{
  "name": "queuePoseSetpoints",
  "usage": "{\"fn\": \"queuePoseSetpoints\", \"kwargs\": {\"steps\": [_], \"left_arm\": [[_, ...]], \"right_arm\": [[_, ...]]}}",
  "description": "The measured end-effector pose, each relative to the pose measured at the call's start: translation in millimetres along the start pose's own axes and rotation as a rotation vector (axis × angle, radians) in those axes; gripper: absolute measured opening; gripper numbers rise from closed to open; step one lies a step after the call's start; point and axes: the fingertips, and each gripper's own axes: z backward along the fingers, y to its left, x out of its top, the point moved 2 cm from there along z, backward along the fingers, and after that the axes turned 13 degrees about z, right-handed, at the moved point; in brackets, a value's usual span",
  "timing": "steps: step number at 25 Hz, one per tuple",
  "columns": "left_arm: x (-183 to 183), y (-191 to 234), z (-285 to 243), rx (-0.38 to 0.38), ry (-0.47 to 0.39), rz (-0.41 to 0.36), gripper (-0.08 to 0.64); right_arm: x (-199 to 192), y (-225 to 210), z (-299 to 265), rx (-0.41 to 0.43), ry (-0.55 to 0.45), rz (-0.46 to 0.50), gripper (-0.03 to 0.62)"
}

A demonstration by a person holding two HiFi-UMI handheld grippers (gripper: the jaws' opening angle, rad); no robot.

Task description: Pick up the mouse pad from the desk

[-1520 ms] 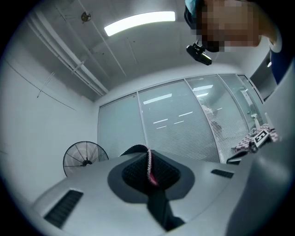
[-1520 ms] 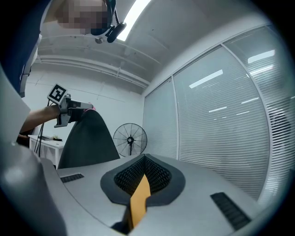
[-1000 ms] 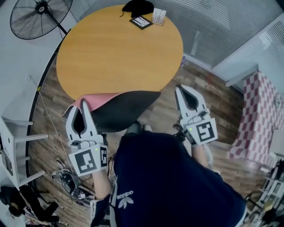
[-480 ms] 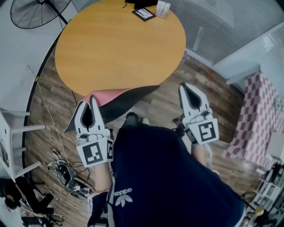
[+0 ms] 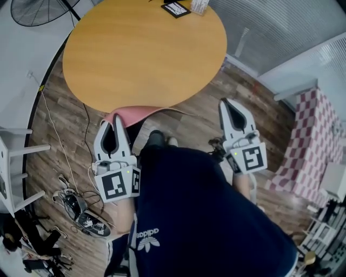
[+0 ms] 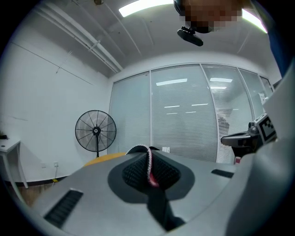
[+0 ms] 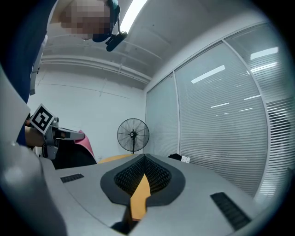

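I am gripping the mouse pad (image 5: 141, 112) in the left gripper's (image 5: 115, 120) clenched fingers, drooping just off the desk (image 5: 146, 48) edge. The right gripper (image 5: 231, 105) is idling, fingers closed, empty. The lift looks nearly done; next, I'm judging, calls for raising it clear.

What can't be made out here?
Mouse pad: head view, mostly hidden by the left gripper and the person's body; left gripper view shows only its edge.
White box on the table: head view, cut by the top edge, too small to identify.
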Motion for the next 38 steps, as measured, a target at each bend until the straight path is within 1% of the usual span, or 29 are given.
{"fn": "queuePoseSetpoints", "kwargs": {"steps": [3, 10, 15, 21, 28, 38], "left_arm": [[-1, -3, -3, 0.005, 0.001, 0.011, 0.020], [4, 5, -6, 0.038, -0.001, 0.002, 0.019], [8, 10, -9, 0.046, -0.002, -0.004, 0.019], [12, 5, -13, 0.032, -0.002, -0.009, 0.019], [8, -8, -16, 0.004, 0.007, -0.002, 0.019], [7, -3, -11, 0.010, 0.007, 0.011, 0.020]], "right_arm": [[-1, -9, 0, -0.005, 0.004, 0.001, 0.003], [-4, -20, -5, -0.016, 0.012, 0.002, 0.003], [-6, -17, -10, -0.009, 0.022, 0.001, 0.003], [-5, -18, -12, -0.009, 0.023, 0.000, 0.003], [-11, -22, -6, -0.009, 0.036, 0.002, 0.003], [-9, -16, -8, 0.003, 0.026, 0.005, 0.003]]}}
